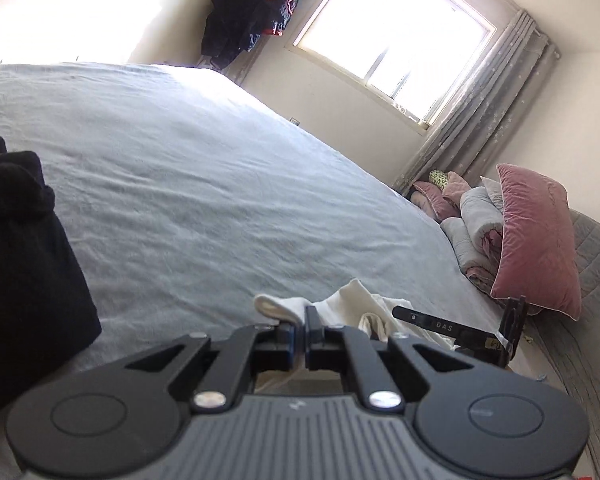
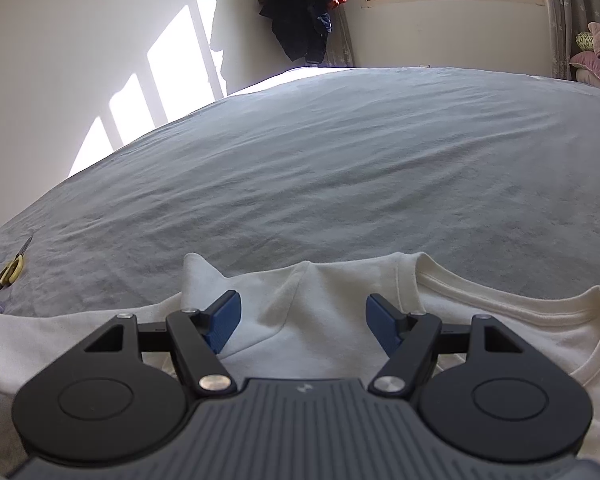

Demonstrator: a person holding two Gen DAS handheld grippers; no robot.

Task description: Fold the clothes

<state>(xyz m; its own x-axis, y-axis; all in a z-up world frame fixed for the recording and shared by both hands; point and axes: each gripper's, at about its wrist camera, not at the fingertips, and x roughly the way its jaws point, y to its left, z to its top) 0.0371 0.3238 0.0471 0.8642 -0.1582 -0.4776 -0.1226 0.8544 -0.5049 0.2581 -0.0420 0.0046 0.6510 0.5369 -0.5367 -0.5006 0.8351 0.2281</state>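
While the left hand-held gripper (image 1: 300, 322) pinches the white shirt (image 2: 300, 312), the open right hand-held gripper (image 2: 302, 322) should clamp the sleeve fold squarely ahead.

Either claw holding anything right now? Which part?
Left claw is shut on a bunched edge of the white shirt; which part, can't tell. Right claw is open over the shirt, holding nothing.

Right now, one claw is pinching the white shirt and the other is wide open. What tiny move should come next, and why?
Probably close the right claw on the white shirt. Its blue pads stand apart with a fold of cloth between them, near the collar, while the left claw is already shut on a corner. A grip on both sides would let the shirt be lifted and folded evenly over the bed.
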